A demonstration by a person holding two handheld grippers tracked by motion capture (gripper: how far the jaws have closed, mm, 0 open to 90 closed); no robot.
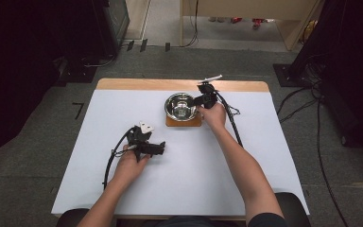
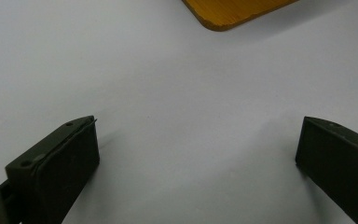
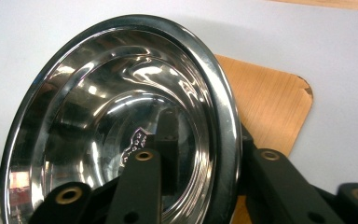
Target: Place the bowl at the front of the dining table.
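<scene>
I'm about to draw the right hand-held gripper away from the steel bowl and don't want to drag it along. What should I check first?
1. Bowl sits on the wooden board: ok.
2. Right hand-held gripper straddles the bowl's rim, one jaw inside, one outside: ok.
3. Pads fully off the rim: cannot tell; the jaws stand only slightly apart.
4. Bowl level on the board: cannot tell from these angles.
5. Left hand-held gripper open, with bare table between its jaws: ok.
6. Left hand-held gripper apart from the board: ok.
</scene>
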